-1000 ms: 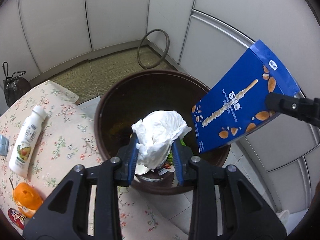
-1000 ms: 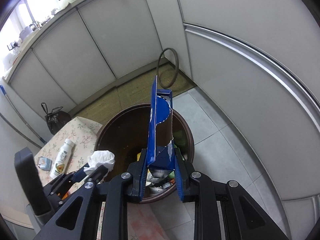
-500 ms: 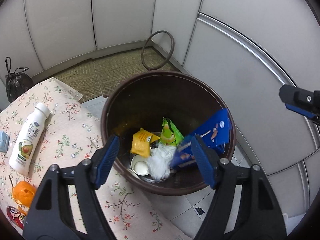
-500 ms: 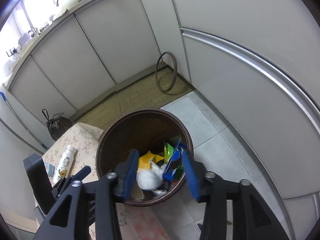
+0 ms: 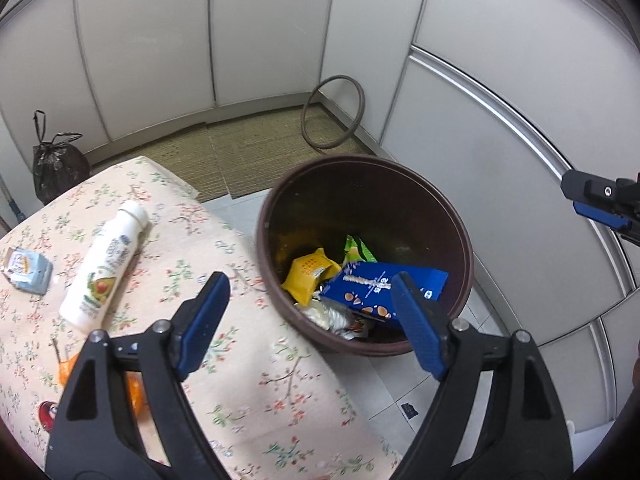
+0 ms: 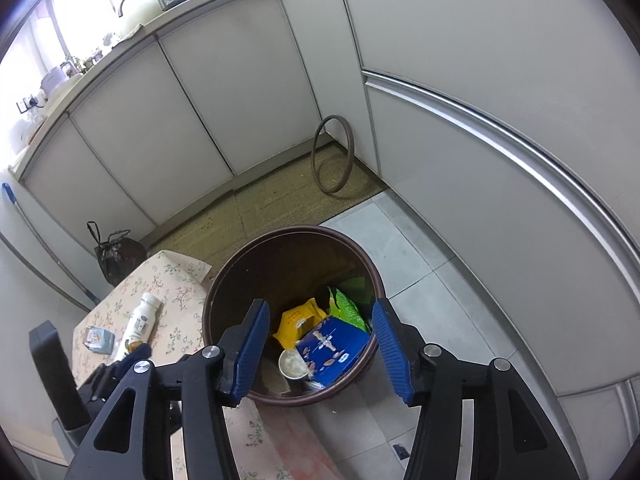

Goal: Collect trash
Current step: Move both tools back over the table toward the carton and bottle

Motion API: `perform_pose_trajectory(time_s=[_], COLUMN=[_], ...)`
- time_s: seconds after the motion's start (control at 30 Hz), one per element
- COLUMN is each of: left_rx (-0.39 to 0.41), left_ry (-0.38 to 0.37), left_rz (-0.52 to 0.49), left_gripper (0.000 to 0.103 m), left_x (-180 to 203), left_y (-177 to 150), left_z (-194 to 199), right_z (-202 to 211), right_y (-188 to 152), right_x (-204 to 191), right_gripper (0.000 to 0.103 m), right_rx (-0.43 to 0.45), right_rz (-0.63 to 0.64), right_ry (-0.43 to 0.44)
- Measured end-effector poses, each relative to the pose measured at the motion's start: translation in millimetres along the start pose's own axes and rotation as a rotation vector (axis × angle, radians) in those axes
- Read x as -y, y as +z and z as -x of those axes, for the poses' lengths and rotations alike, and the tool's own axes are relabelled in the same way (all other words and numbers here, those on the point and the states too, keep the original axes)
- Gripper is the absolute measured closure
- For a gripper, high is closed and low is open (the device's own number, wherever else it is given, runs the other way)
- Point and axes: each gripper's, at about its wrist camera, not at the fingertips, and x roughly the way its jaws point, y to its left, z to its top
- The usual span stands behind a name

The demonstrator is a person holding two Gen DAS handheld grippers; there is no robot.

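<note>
A: Both sets of tongs are empty. The left gripper (image 5: 308, 320) has its jaws spread wide above the table edge, and the right gripper (image 6: 320, 344) is spread just as wide over the brown bin (image 6: 224, 280).

B: And the trash?

A: The blue snack box (image 6: 334, 346), a yellow packet (image 5: 308, 278) and a green wrapper (image 6: 346, 306) lie inside the bin. The white yogurt bottle (image 5: 104, 268) lies on its side on the floral tablecloth (image 5: 248, 360), with a small blue packet (image 5: 26, 272) well to its left.

B: So the bottle next, I'd judge.

A: Likely. Straddle its middle across the width, then close firmly so the round body doesn't roll out.
</note>
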Motion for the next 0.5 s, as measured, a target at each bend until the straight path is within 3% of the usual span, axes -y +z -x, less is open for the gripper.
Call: perform_pose_trajectory(time_s=[0.23, 0.5], left_rx=[0.007, 0.008], left_ry=[0.035, 0.083], left_rz=[0.024, 0.051], left_gripper=[0.018, 0.015], left_x=[-23.1, -49.5], left_y=[-9.0, -17.7], left_z=[27.1, 61.4], right_z=[21.0, 32.1], right_y=[-2.3, -8.0], right_x=[-15.2, -44.8], right_gripper=[0.032, 0.03], right_rx=[0.034, 0.032], right_rz=[0.034, 0.076], right_ry=[0.005, 0.037])
